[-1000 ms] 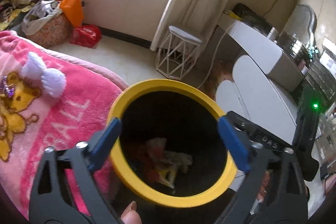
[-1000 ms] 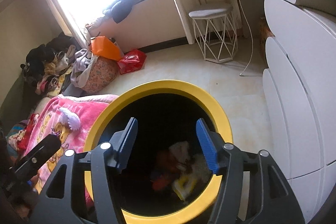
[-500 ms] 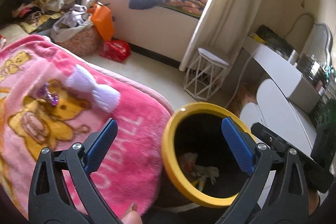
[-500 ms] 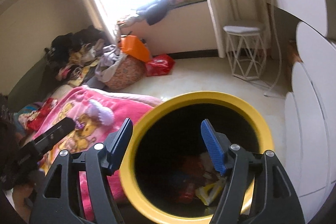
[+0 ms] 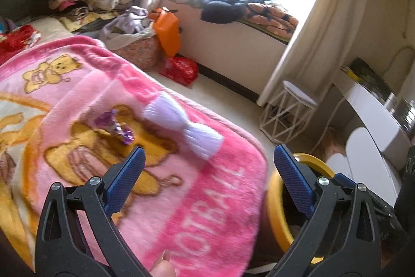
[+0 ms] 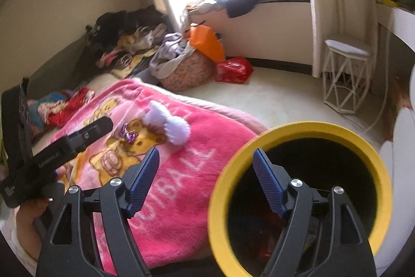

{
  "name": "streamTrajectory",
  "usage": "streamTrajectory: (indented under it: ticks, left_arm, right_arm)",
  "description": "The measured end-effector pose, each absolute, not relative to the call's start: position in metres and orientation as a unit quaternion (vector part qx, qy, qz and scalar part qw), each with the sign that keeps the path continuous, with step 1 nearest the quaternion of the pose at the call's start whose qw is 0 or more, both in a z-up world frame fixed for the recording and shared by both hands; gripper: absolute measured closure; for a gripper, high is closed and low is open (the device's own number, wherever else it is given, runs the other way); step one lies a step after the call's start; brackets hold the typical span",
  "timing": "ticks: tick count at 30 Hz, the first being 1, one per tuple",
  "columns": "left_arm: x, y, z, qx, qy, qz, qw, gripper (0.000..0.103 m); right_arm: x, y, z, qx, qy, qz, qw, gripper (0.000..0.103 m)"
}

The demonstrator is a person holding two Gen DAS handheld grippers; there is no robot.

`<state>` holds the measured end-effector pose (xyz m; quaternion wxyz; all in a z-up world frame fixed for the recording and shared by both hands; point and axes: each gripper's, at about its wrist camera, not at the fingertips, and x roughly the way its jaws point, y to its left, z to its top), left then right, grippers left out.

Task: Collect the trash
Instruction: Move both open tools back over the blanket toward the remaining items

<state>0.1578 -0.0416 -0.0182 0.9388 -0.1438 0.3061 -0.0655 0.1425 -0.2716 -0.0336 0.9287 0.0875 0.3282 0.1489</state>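
1. The pink fleece blanket [image 5: 85, 105] spreads ahead of both tools, soft and printed with yellow bears. It will give under any press, so a pick here calls, I judge, for coming down with the fingers apart and closing lightly.
2. The black bin with the yellow rim [image 6: 298, 130] stands just right of the right tool [image 6: 206, 174]. It is round, hard and smooth, with some litter dim in its bottom.
3. A white pleated piece [image 5: 182, 126], pinched in the middle like a bow, lies ahead of the left tool [image 5: 207, 173], and looks light and crushable.
4. The purple foil wrapper [image 5: 116, 127], small, shiny and crinkled, lies ahead and slightly left, just beside the white piece. It seems the likeliest next pick.
5. The left tool's jaws stand wide apart, empty. The right tool's jaws have just been opening, with nothing between them.
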Motion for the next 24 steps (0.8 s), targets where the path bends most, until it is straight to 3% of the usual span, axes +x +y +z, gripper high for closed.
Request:
streamTrajectory:
  ticks: [17, 24]
  left_arm:
    - [0.212, 0.053, -0.067, -0.207, 0.346, 0.022, 0.915, 0.012]
    - [0.240, 0.071, -0.096, -0.264, 0.383, 0.032, 0.885, 0.030]
  right_arm:
    - [0.262, -0.165, -0.083, 0.007, 0.402, 0.204, 0.893, 0.031]
    - [0.309, -0.143, -0.113, -0.016, 0.448, 0.188, 0.874, 0.032]
